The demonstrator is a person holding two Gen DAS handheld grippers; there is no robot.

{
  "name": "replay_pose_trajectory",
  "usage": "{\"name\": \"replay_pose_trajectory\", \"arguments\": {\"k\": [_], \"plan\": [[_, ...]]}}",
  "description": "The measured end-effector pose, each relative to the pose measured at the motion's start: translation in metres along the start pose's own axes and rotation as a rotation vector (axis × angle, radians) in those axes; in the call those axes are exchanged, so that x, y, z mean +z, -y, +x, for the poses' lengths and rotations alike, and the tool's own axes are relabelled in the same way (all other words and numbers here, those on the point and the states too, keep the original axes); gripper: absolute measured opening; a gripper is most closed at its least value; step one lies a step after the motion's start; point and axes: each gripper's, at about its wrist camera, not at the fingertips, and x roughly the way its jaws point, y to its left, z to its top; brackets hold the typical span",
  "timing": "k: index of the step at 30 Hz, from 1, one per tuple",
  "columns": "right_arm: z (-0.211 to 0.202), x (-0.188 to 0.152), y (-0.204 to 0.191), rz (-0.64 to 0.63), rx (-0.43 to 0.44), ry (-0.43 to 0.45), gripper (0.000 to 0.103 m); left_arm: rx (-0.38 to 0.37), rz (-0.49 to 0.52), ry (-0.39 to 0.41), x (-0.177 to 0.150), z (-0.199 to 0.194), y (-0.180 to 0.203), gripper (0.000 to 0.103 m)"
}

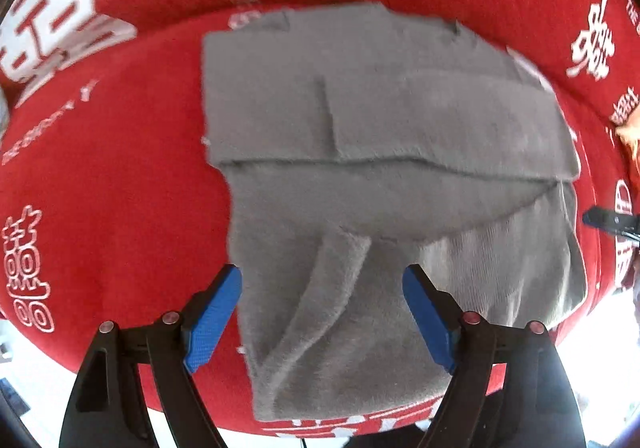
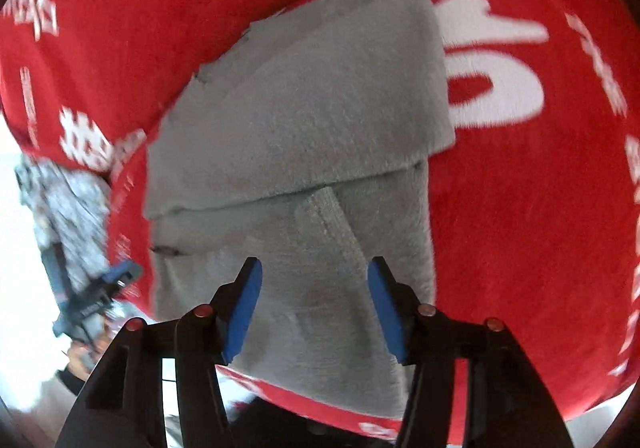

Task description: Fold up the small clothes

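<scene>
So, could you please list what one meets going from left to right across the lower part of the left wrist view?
Red printed cloth → left blue pad of the left tongs → grey folded garment → right blue pad → red cloth again.

Probably a home: a plush red blanket (image 1: 120,207) with white printed characters covers the surface.
</scene>
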Motion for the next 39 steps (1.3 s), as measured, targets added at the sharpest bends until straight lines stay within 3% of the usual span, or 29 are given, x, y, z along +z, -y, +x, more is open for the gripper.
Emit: {"name": "replay_pose_trajectory", "arguments": {"k": [8,11,12,13,14,15,16,17,21,27,33,39], "plan": [[0.036,0.006,-0.012,-0.104,-0.126,-0.07,0.059,-0.029,0.033,-0.054,0.003,0.029,0.009,0.083],[0.04,0.0,-0.02,-0.136,-0.185,-0.055,0.059,-0.044,0.05,-0.084,0.002,0.036,0.01,0.083],[0.04,-0.002,-0.022,-0.145,-0.2,-0.055,0.059,-0.051,0.057,-0.091,0.0,0.038,0.011,0.078],[0.04,-0.005,-0.025,-0.149,-0.217,-0.052,0.059,-0.052,0.061,-0.095,-0.001,0.039,0.011,0.061],[0.041,-0.009,-0.027,-0.152,-0.236,-0.052,0.058,-0.048,0.067,-0.112,-0.002,0.042,0.013,0.051],[0.042,-0.013,-0.031,-0.168,-0.268,-0.047,0.047,-0.044,0.079,-0.109,-0.002,0.043,0.013,0.033],[0.042,-0.017,-0.036,-0.196,-0.32,-0.043,0.017,-0.052,0.097,-0.096,-0.003,0.04,0.015,0.007],[0.042,-0.019,-0.04,-0.213,-0.346,-0.04,0.007,-0.068,0.115,-0.094,-0.003,0.037,0.016,0.007],[0.022,-0.028,-0.056,-0.235,-0.382,0.013,0.006,-0.105,0.131,-0.044,-0.002,0.012,0.015,0.007],[-0.046,-0.017,-0.085,-0.248,-0.386,0.178,0.006,-0.14,0.123,0.087,0.016,-0.051,0.008,0.007],[-0.078,0.039,-0.115,-0.292,-0.387,0.313,0.006,-0.136,0.143,0.26,0.07,-0.098,0.006,0.007],[-0.052,0.111,-0.107,-0.258,-0.39,0.35,0.006,-0.067,0.054,0.327,0.144,-0.067,-0.01,0.007]]}}
